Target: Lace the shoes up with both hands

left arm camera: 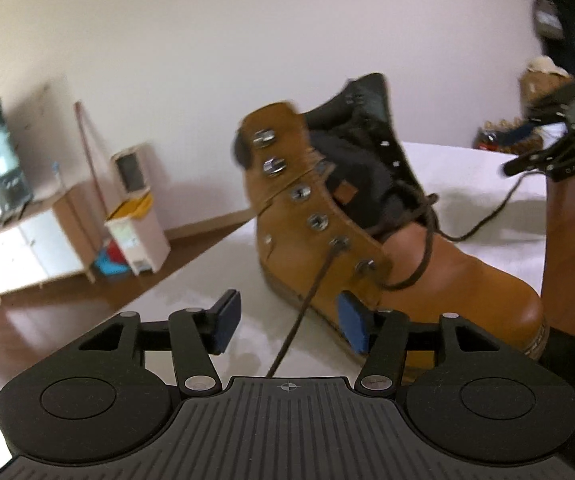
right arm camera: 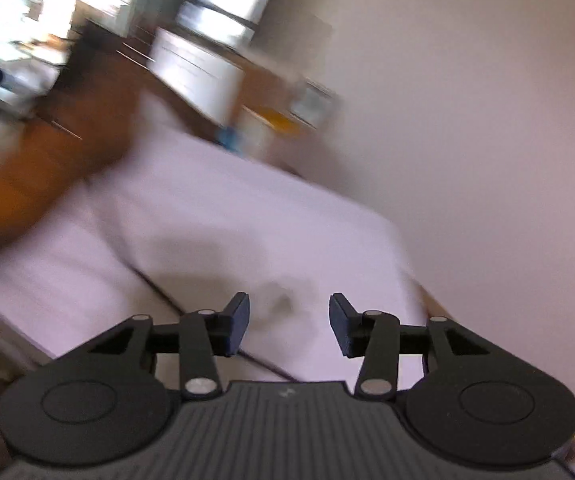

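A tan work boot (left arm camera: 367, 248) stood on a white-covered desk (left arm camera: 215, 280), its toe toward the right of the left wrist view and its dark tongue and collar gaping open. 6 metal eyelets and hooks ran down the near flap. A dark brown lace (left arm camera: 307, 300) left 1 of the lower eyelets and ran down toward the camera, passing between the blue pads of the left tool (left arm camera: 289, 322). That tool stood partly open: neither pad pressed on the lace, and the right-hand pad sat just against the boot's sole edge. More of the lace looped loosely over the vamp, and 1 strand trailed away across the desk toward a black tool tip (left arm camera: 543, 156) at the right edge of the picture; whether that tip gripped the strand could not be told.

In the heavily blurred right wrist view, the right tool (right arm camera: 289, 326) also stood partly open, with nothing between its pads and only the white desk (right arm camera: 247, 216) beneath it. A tan smear at the left of that picture was the boot (right arm camera: 27, 192), well apart from the pads.

Beyond the desk, a white bin with a yellow liner (left arm camera: 137, 236) stood on a wooden floor (left arm camera: 67, 308) beside a low cabinet (left arm camera: 27, 244) along a pale wall.
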A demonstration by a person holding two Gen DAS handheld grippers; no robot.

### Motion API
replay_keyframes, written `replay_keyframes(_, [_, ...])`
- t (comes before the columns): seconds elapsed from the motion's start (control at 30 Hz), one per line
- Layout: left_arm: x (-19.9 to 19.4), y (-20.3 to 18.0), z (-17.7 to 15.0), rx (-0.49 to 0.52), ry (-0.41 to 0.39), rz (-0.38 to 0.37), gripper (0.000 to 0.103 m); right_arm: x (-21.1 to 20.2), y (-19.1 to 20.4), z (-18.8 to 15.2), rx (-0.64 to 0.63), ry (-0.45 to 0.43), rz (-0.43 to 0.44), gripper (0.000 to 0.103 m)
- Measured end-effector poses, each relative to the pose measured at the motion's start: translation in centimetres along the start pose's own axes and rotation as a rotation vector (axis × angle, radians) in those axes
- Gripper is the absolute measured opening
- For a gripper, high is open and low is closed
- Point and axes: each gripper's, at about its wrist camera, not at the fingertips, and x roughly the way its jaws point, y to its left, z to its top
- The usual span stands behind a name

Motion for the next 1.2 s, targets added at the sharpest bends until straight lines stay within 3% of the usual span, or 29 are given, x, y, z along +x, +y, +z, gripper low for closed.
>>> replay_keyframes(0.13, [1.1,-0.5,0.3,0.070,-0.003,-0.008,0.060,3.6,4.4,3.2,-0.173,-0.069,0.189,0.041])
replay_keyframes(0.37, [2.3,-0.7,0.8,0.172,0.018,-0.042,0.057,6.5,7.0,5.0,-0.252,-0.095,0.282,0.041])
replay_keyframes(0.43, [2.7,-1.0,0.9,0.222,0.031,-0.047,0.043,7.1,7.1,5.3,-0.253,-0.101,0.276,0.039])
replay_keyframes(0.57, [2.9,-1.3,0.8,0.259,0.040,-0.035,0.032,8.0,6.9,6.1,-0.250,-0.103,0.264,0.030])
replay_keyframes(0.6, [3.0,-1.4,0.8,0.259,0.041,-0.036,0.020,8.0,6.6,6.2,-0.250,-0.107,0.263,0.023])
replay_keyframes(0.63, [3.1,-1.4,0.8,0.255,0.043,-0.039,0.002,7.9,6.5,6.2,-0.249,-0.108,0.266,0.014])
replay_keyframes(0.67, [3.1,-1.4,0.8,0.250,0.050,-0.039,0.003,7.8,6.4,6.3,-0.247,-0.108,0.270,0.005])
replay_keyframes(0.7, [3.1,-1.5,0.8,0.243,0.063,-0.033,0.003,7.6,6.4,6.2,-0.247,-0.111,0.268,0.004])
replay_keyframes(0.8, [2.8,-1.5,0.8,0.238,0.077,-0.019,0.002,7.1,6.2,5.9,-0.249,-0.120,0.253,0.003])
replay_keyframes(1.07, [1.0,0.1,-0.2,0.193,0.088,0.071,0.002,6.4,0.9,3.3,-0.130,-0.044,0.018,0.002])
replay_keyframes(1.2, [0.9,-0.7,-0.5,0.211,0.109,0.060,0.002,5.9,0.8,2.1,-0.110,-0.007,0.030,0.002])
